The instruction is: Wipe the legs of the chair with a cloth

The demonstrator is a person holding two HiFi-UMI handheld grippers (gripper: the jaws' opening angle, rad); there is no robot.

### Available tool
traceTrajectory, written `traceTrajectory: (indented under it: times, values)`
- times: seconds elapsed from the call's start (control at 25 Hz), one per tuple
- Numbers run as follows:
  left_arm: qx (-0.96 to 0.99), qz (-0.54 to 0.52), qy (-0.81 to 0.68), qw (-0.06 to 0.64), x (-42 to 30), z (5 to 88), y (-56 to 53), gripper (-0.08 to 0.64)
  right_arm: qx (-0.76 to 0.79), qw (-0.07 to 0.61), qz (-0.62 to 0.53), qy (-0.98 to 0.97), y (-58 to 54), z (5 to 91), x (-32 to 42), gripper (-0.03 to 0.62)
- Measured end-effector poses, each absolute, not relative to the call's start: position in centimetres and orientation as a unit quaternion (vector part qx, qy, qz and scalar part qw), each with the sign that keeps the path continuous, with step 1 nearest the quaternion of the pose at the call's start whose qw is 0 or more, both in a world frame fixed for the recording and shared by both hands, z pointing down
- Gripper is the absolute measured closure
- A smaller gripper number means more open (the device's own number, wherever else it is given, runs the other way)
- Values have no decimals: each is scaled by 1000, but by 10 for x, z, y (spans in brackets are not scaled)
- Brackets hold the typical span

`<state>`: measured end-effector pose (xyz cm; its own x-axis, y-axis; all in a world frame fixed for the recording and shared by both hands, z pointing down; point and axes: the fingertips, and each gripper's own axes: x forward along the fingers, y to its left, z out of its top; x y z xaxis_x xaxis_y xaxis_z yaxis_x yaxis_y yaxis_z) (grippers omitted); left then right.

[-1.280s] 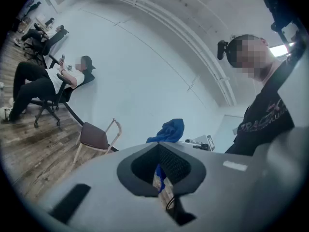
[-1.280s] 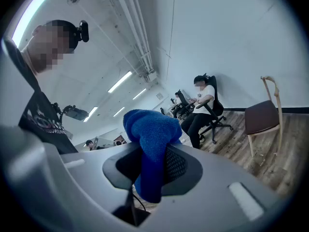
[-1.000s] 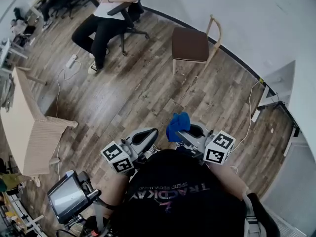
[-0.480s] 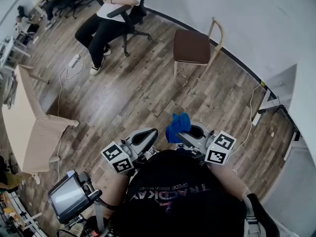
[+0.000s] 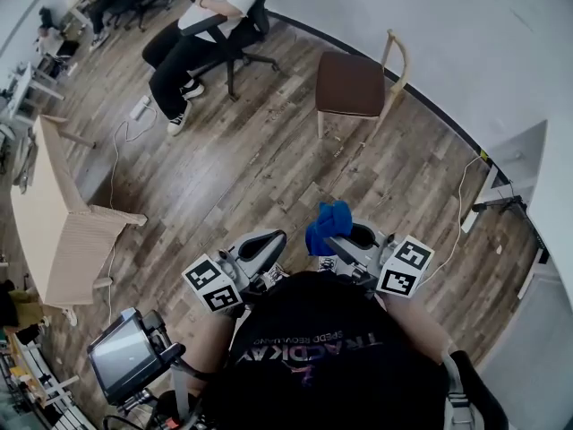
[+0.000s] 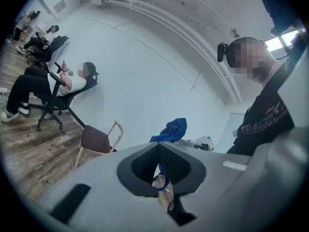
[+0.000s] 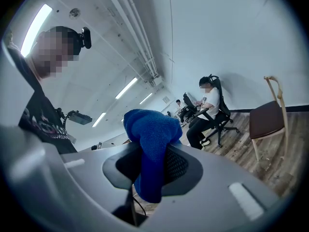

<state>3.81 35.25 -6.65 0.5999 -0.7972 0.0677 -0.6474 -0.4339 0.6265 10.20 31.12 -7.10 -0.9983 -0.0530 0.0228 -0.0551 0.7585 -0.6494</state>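
Note:
A wooden chair [image 5: 354, 81] with a brown seat stands by the white wall, some way ahead of me; it also shows as the chair [image 6: 99, 139] in the left gripper view and the chair [image 7: 269, 117] at the right edge of the right gripper view. My right gripper [image 5: 338, 236] is shut on a blue cloth [image 5: 328, 223], which bunches above the jaws and hangs below them, the cloth [image 7: 150, 144] filling the right gripper view's middle. My left gripper [image 5: 265, 245] is held close beside it, jaws shut with nothing between them. Both grippers are near my chest, far from the chair.
A person sits in a black office chair [image 5: 226, 41] at the upper left. A light wooden table [image 5: 55, 219] stands at the left. Cables [image 5: 116, 150] run over the wood floor. A white desk frame [image 5: 501, 191] and a cable lie at the right by the wall.
The view has shifted slightly; the chair and seated person sit a little differently in frame. The right gripper with the cloth has edged a bit to the right. Both jaws are unchanged.

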Motion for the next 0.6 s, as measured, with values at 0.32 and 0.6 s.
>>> traceTrajectory:
  times: [0.32,0.6]
  values:
    - [835,-104,-434,322,64,-59,305,561,27,2,366,-930,260,-58,132,499]
    - [834,-96,-425,337,44,-49,268,561,51,0,380,-924,219,-49,120,500]
